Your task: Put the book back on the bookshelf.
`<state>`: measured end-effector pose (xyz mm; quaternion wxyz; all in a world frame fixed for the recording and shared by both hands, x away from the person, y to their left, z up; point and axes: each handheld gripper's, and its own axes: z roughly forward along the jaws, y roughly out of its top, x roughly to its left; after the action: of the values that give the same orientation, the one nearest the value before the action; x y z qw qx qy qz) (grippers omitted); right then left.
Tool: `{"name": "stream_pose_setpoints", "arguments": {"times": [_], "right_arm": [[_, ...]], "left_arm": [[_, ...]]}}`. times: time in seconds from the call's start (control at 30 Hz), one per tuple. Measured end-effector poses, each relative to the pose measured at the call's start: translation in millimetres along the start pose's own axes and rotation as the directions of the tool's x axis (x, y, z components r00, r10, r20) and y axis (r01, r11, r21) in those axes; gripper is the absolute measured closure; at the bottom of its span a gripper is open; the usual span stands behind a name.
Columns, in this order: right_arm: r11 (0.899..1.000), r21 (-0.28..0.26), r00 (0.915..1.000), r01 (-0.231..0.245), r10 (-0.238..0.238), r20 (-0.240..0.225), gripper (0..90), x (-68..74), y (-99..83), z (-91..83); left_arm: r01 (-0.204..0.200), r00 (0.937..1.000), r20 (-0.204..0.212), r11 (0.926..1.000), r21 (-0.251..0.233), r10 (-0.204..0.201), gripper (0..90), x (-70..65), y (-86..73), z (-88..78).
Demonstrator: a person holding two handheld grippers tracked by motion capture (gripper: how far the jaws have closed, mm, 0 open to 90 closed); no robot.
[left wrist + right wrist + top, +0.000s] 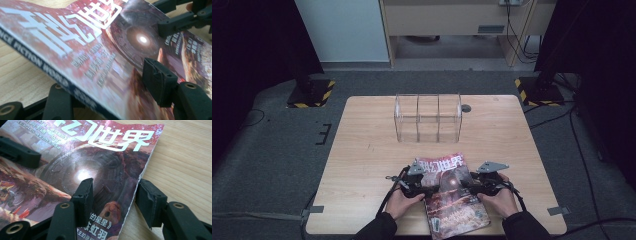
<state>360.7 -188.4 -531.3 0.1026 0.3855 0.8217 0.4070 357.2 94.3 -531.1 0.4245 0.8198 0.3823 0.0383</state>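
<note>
A magazine with a red and purple cover and white characters lies near the front edge of the wooden table. My left gripper is at its spine side and is open. In the left gripper view, one jaw sits under the raised spine and the other rests on the cover. My right gripper is open at the page edge. In the right gripper view, one jaw lies on the cover and the other stands on the table beside the edge.
A clear plastic rack with upright dividers stands at the middle back of the table. A small dark round spot is just right of it. Bare wood runs left and right of the magazine. Dark stands and cables are on the floor around the table.
</note>
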Motion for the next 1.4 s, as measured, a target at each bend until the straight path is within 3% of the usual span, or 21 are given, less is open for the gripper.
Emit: {"name": "stream_pose_setpoints", "arguments": {"times": [0.17,0.37,0.57,0.73,0.97,1.07,1.23,1.4], "right_arm": [[1.0,-0.007,0.9999,0.0,0.0,-0.011,49.4,-0.4,0.3,-0.1],[1.0,-0.009,0.9997,-0.016,0.015,-0.021,50.6,-2.3,0.3,-0.6],[1.0,-0.006,0.9992,-0.026,0.026,-0.028,49.8,-4.1,0.5,-1.4],[0.997,-0.05,0.9981,-0.058,0.057,-0.021,48.4,-10.5,2.6,-9.2],[0.997,-0.049,0.9968,-0.063,0.065,0.047,43.0,-24.1,2.3,-19.0],[0.999,-0.004,0.9922,-0.035,0.036,0.119,40.6,-30.1,0.1,-21.6],[0.998,0.048,0.9814,-0.038,0.028,0.19,35.0,-41.2,-5.0,-24.6],[0.997,0.06,0.9786,-0.043,0.03,0.204,32.9,-44.5,-6.9,-25.2]], "left_arm": [[0.012,0.9999,-0.004,0.9999,0.001,-0.012,45.3,1.1,2.1,0.6],[0.047,0.9989,-0.001,0.9988,-0.017,-0.047,58.3,1.6,6.3,-2.2],[0.08,0.9968,0.003,0.9962,-0.036,-0.08,63.5,-0.9,9.4,-8.3],[0.097,0.9953,0.006,0.9927,-0.071,-0.097,69.0,-6.1,17.5,-17.2],[0.125,0.9922,0.007,0.988,-0.091,-0.124,73.8,-3.4,25.1,-29.2],[0.133,0.9911,0.016,0.9858,-0.103,-0.132,76.0,-3.0,29.7,-35.9],[0.148,0.9888,0.039,0.9816,-0.12,-0.144,80.6,-1.4,36.1,-47.0],[0.164,0.9853,0.071,0.9744,-0.153,-0.155,83.0,-0.9,44.3,-61.1]]}}
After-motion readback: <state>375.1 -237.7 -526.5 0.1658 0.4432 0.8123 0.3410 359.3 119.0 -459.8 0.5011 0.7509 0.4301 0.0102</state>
